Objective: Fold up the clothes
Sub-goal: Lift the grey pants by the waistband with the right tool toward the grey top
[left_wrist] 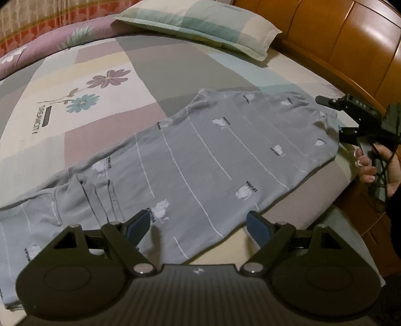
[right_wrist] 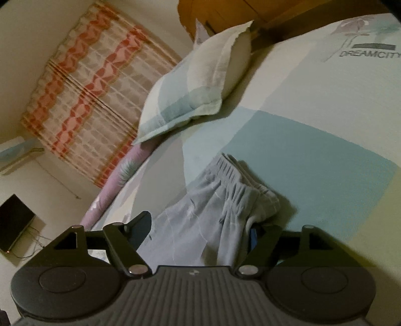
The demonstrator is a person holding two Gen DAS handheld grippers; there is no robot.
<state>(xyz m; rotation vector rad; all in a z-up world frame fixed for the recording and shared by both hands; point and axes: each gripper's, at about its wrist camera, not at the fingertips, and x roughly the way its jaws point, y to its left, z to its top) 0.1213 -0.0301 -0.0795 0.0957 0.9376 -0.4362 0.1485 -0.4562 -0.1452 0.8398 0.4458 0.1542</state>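
Grey cotton fills most of what my left gripper point(left_wrist: 198, 225) looks down on: the trousers point(left_wrist: 225, 150), pale grey with thin white lines and small white prints, lie spread flat along the near edge of the bed point(left_wrist: 105, 75), their length running from beyond my left finger across to the far right. My left jaws stand wide and hold nothing; they hover just above the cloth, one blue pad over the fabric and the other over its near hem, which I judge a ready stance for pinching that edge once the other end is settled. Off to the right of those jaws, at the waistband point(right_wrist: 240, 180) end, sits my right gripper point(right_wrist: 200, 230), with the fingers of the hand point(left_wrist: 371, 165) wrapped round its handle. Seen along its own fingers, the right jaws are spread well apart too, and the gathered elastic waist lies between and just ahead of them, slightly rumpled and humped up. One pad is partly hidden behind a fold of cloth (so I cannot rule out a brush of contact there), but the pads do not press together on anything, so I count the fabric as released. Laid out long and smooth like this, the garment seems set for a fold, and no fold across its length shows yet. Beyond the jaws rests a pillow point(left_wrist: 200, 22) against the wooden headboard point(left_wrist: 338, 37), well apart from the trousers.
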